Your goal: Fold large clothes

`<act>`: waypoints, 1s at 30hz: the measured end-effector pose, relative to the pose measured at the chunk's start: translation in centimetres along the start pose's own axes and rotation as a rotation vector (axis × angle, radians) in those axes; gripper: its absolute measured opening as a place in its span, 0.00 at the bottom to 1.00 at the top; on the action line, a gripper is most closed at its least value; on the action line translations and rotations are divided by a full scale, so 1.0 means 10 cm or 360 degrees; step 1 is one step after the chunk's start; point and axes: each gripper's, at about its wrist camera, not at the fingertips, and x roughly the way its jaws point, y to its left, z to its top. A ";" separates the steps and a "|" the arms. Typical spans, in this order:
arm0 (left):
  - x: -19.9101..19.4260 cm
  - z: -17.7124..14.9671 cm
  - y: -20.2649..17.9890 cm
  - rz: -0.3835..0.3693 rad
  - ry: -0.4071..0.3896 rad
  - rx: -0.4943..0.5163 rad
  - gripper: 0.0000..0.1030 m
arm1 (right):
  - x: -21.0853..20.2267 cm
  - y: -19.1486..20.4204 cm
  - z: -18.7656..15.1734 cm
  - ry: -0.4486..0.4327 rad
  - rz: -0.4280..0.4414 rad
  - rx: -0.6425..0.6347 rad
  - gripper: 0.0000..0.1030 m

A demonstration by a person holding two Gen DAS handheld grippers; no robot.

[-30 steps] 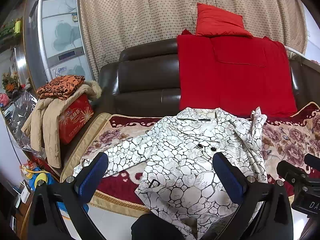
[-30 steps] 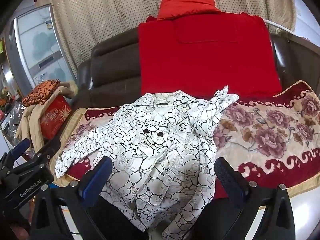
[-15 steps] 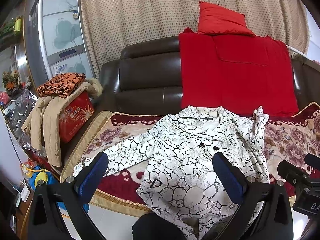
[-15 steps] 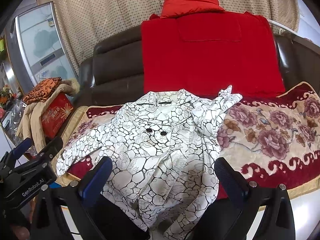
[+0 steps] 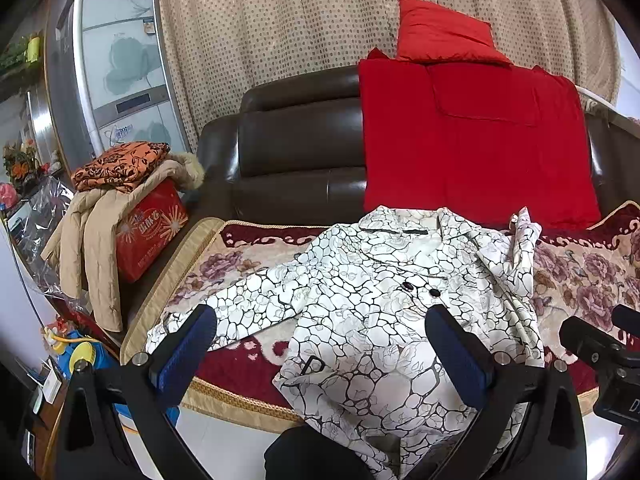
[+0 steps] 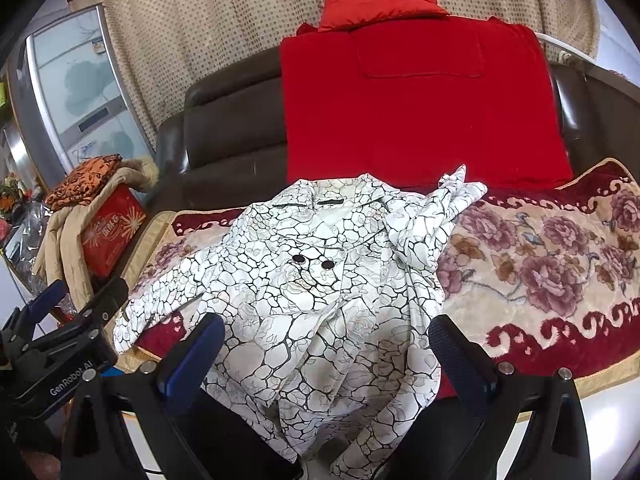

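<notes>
I see a red box (image 5: 150, 236) draped with a beige jacket (image 5: 86, 248) at far left. My left gripper (image 5: 320, 344) hangs jaws wide, empty, above the white crackle-print coat (image 5: 384, 304) spread on the sofa's floral blanket (image 6: 540, 256), hem spilling over the front edge. My right gripper (image 6: 326, 352) likewise spread wide, nothing held.

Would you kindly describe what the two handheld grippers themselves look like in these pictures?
Both match. The left gripper and the right gripper each have a black frame with two angled black fingers lined with blue pads and fixed with silver screws. In the right wrist view, the left gripper's body carries white "GenRobot.AI" lettering. No cables, hands or sleeves can be clearly made out.
</notes>
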 end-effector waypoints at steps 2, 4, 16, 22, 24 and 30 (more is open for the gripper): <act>0.02 0.00 0.00 0.0001 0.0009 0.0000 1.00 | 0.03 -0.03 0.02 0.0009 0.0001 0.0003 1.00; 0.04 -0.01 0.00 0.0000 0.0014 0.0001 1.00 | 0.05 -0.03 0.02 0.0014 0.0001 0.0003 1.00; 0.12 -0.02 -0.02 -0.0009 0.0043 0.0009 1.00 | 0.13 -0.03 0.05 0.0039 -0.0013 -0.0003 1.00; 0.14 -0.02 -0.03 -0.0011 0.0053 0.0010 1.00 | 0.16 -0.06 0.05 0.0048 -0.0014 0.0005 1.00; 0.15 -0.02 -0.04 -0.0011 0.0057 0.0012 1.00 | 0.17 -0.06 0.05 0.0048 -0.0013 0.0005 1.00; 0.20 -0.03 -0.05 -0.0013 0.0073 0.0016 1.00 | 0.21 -0.08 0.04 0.0062 -0.0014 0.0012 1.00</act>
